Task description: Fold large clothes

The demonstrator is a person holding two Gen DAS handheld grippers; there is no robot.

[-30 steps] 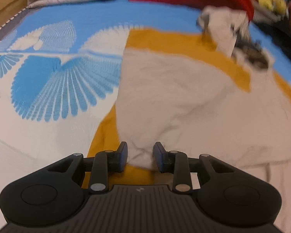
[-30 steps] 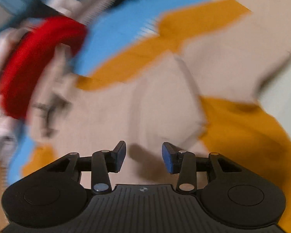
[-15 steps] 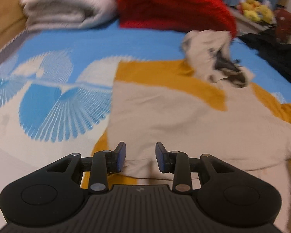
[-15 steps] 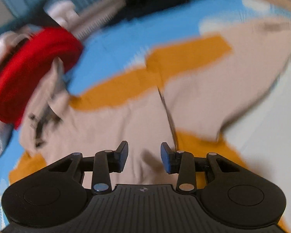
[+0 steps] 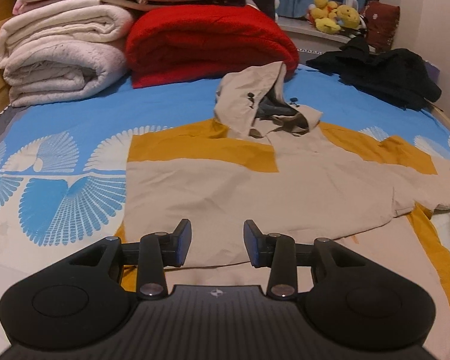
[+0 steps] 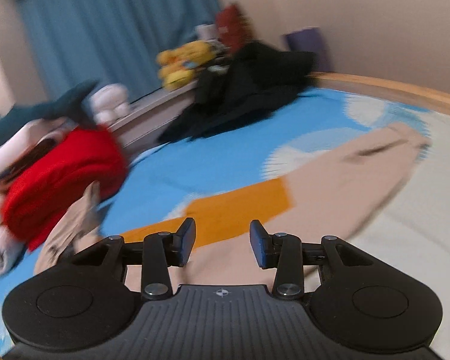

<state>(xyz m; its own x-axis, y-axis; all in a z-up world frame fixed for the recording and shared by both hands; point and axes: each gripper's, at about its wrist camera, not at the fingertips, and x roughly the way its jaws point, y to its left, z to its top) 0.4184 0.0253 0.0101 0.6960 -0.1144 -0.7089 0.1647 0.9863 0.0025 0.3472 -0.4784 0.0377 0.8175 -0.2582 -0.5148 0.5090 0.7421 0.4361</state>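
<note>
Both tools are pulling back from the jacket compared with a second ago: the folded pile at the head of the bed, then only a strip along the top edge of the left view, is now showing in full, and the right view has swung from the cloth up to the curtain and wall.

Going left to right in the left wrist view, a stack of cream blankets (image 5: 60, 57) is sitting at the far left of the bed (image 5: 75, 114), with a folded red blanket (image 5: 207, 42) just beside it. The beige and mustard jacket (image 5: 255, 186) is lying spread flat on the blue patterned sheet, its hood (image 5: 249, 102) standing up and touching the red blanket. A heap of black clothes (image 5: 384, 75) is lying at the far right, well apart from the jacket, with yellow plush toys (image 5: 336, 15) behind it.

The left tool (image 5: 217, 246) is hovering over the jacket's near hem, its jaws opening and standing partly apart with nothing between them.

The right wrist view is blurred. The right tool (image 6: 222, 244) is hanging over the jacket's sleeve (image 6: 360, 174), partly apart as well and gripping nothing
</note>
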